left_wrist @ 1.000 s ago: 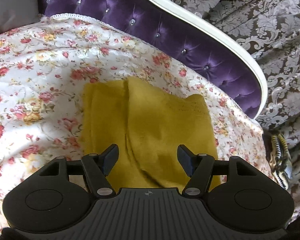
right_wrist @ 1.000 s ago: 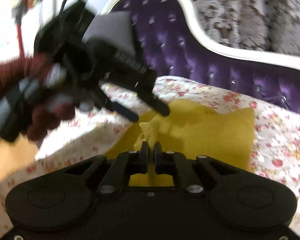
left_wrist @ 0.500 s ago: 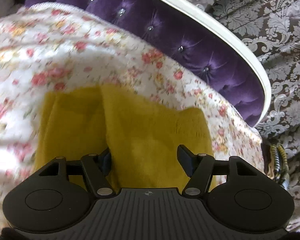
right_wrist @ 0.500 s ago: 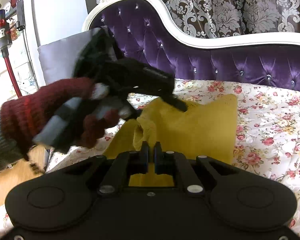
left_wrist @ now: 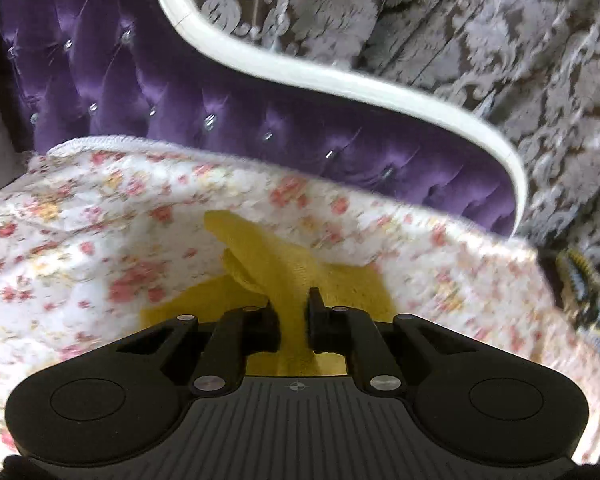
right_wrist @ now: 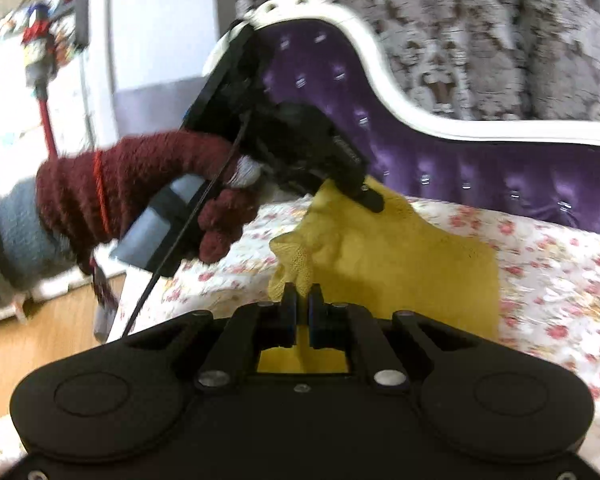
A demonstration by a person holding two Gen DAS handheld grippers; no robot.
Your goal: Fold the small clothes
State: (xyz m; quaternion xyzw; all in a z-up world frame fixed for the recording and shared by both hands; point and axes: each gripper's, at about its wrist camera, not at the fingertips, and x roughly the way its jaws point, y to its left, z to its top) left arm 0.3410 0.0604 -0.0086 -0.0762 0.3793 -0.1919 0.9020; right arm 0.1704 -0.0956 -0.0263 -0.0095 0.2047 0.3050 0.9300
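Right wrist: yellow garment [right_wrist: 400,264] pinched in both tools [right_wrist: 302,300] [left_wrist: 294,312], left jaws closing.

Motion blur smears the floral sheet [left_wrist: 100,248] and curtain [right_wrist: 500,40]; the yellow cloth's [left_wrist: 284,272] near edge hides behind both grippers.

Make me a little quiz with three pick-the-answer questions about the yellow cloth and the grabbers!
1. Where does the yellow cloth lie?
A. on the flowery cover
B. on the wooden floor
C. on the curtain

2. What colour is the padded back of the sofa?
A. green
B. purple
C. orange

3. What is the right gripper doing?
A. standing wide open
B. pinching the cloth
C. holding a cup

Answers:
1. A: the flowery cover shows all round the cloth.
2. B: the padded back is shiny purple.
3. B: the right gripper has yellow cloth squeezed between its fingers.
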